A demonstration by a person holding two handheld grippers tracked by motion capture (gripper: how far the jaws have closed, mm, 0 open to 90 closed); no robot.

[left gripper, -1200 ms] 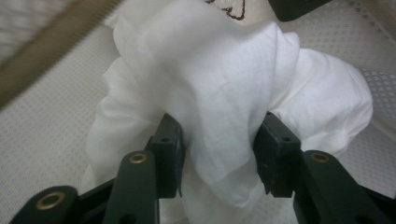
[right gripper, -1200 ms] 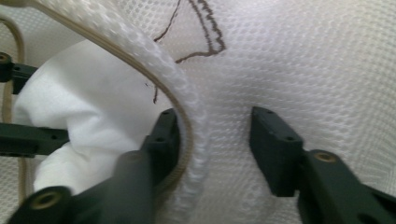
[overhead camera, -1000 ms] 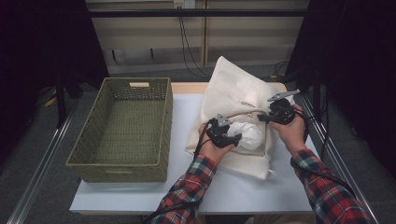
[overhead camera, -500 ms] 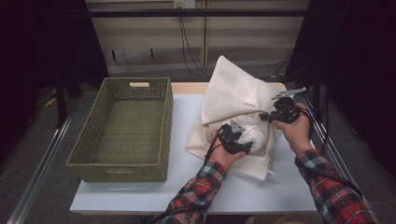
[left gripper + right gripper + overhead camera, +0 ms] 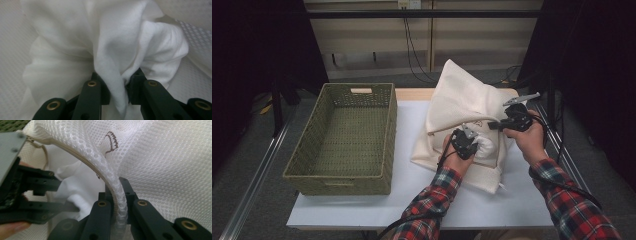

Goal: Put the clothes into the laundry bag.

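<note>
Left claw (image 5: 117, 93): closed on a fold of the white cloth (image 5: 120, 50); jaws have just been closing, with the fold pinched between them.
Left claw, high view (image 5: 468, 140): seen at the mouth of the mesh bag (image 5: 462, 102), held in the left hand (image 5: 452, 160).
Right claw (image 5: 117, 202): clamped on the bag's mesh edge beside the zipper (image 5: 75, 152); edge is held lifted.
Right claw, high view (image 5: 492, 125): seen at the bag's right side, held in the right hand (image 5: 527, 140), above the left one.
White cloth: bunched up at the bag opening (image 5: 484, 146), partly covered by mesh; seen under the lifted edge in the right gripper view (image 5: 75, 187).
Mesh bag: cream, lying on the right half of the white surface (image 5: 407, 125), its top raised into a peak.
Bag marking: small brown stitched mark (image 5: 111, 141) on the mesh near the gripped edge.
Basket (image 5: 344, 137): green woven, on the left of the surface, just beside the bag, apart from both claws.
Sleeves: red plaid, entering from the bottom edge.
</note>
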